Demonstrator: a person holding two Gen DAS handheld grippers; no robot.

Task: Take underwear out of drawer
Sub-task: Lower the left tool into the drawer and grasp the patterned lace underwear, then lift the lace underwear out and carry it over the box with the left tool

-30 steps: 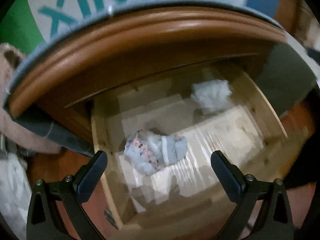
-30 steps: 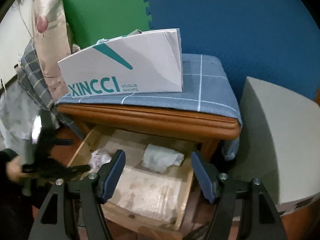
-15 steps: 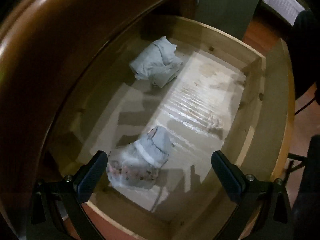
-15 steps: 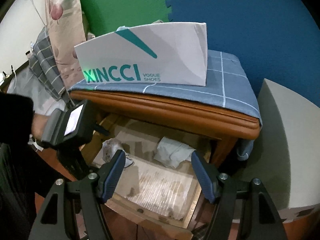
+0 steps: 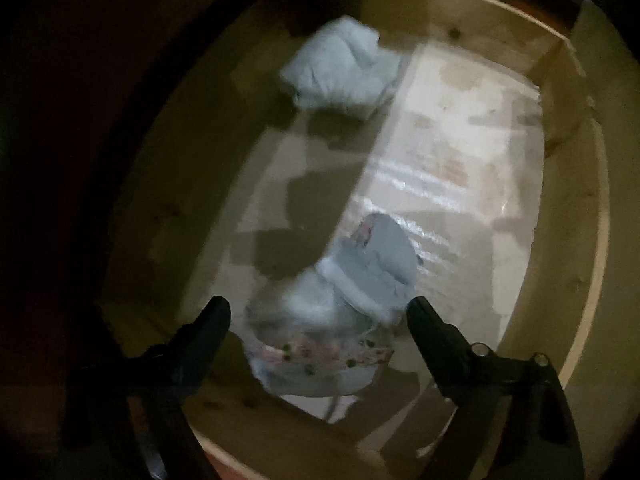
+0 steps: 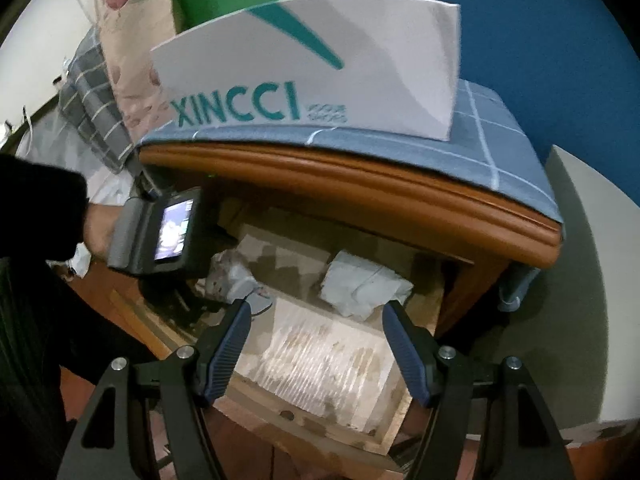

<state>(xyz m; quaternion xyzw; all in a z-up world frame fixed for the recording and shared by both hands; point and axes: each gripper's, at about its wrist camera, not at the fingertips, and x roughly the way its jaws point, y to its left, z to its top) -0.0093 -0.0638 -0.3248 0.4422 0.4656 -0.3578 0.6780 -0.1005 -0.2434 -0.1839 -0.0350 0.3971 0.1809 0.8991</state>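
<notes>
The wooden drawer (image 5: 576, 208) stands pulled open under a brown nightstand. A crumpled grey-blue pair of underwear with a floral waistband (image 5: 336, 304) lies near the drawer's front left; it also shows in the right wrist view (image 6: 232, 276). A second pale blue folded pair (image 5: 340, 72) lies further back, also seen in the right wrist view (image 6: 364, 284). My left gripper (image 5: 318, 312) is open inside the drawer, its fingers on either side of the floral pair. My right gripper (image 6: 316, 316) is open and empty above the drawer's front.
A white XINCCI shoe box (image 6: 312, 76) sits on a blue checked cloth (image 6: 492, 140) atop the nightstand. A grey-white panel (image 6: 580, 280) stands to the right. Bedding and a pillow (image 6: 120, 64) lie at the left. The drawer bottom has a shiny liner (image 5: 452, 168).
My left gripper has dropped deeper into the drawer and closed in on the floral underwear, which now sits between its fingers. My right gripper has drifted slightly closer to the drawer.
</notes>
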